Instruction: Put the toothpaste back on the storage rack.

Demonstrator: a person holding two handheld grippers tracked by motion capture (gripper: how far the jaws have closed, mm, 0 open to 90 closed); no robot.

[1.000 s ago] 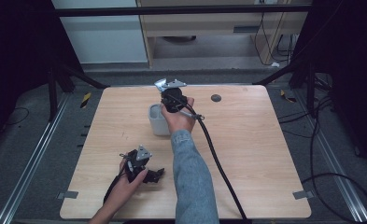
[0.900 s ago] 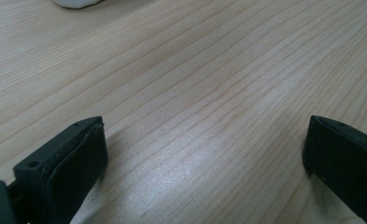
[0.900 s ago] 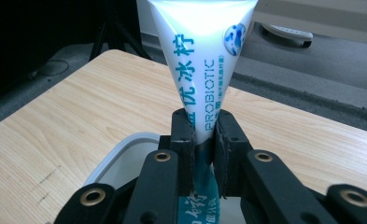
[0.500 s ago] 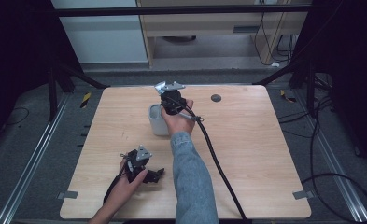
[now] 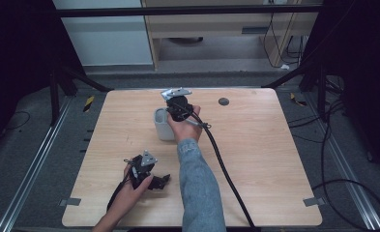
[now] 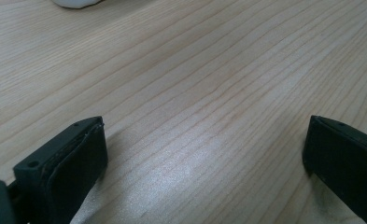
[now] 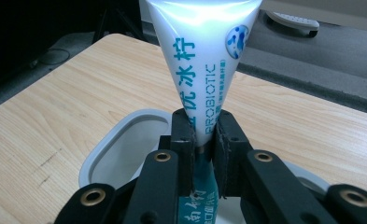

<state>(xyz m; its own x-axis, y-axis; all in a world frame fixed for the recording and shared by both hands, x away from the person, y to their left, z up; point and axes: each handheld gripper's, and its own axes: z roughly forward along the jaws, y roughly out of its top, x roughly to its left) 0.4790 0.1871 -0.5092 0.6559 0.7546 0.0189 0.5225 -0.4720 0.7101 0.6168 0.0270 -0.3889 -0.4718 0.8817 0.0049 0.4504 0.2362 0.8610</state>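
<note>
While the left gripper (image 5: 164, 180) just sits low on the light wooden table (image 5: 274, 159) with its jaws spread wide and nothing between them, the right gripper (image 7: 204, 135) is clamped tight on a white plastic tube with teal lettering (image 7: 201, 60), holding it upright right over the pale grey oval cup (image 7: 120, 144).

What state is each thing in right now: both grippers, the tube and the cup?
Right gripper: jaws shut on the tube, held over the cup.
Tube: white, pinched near its middle, standing upright between the jaws; lower end hidden.
Cup: grey, upright on the table, mouth open; inside partly hidden.
Left gripper: jaws wide open, holding nothing, low over bare table.
</note>
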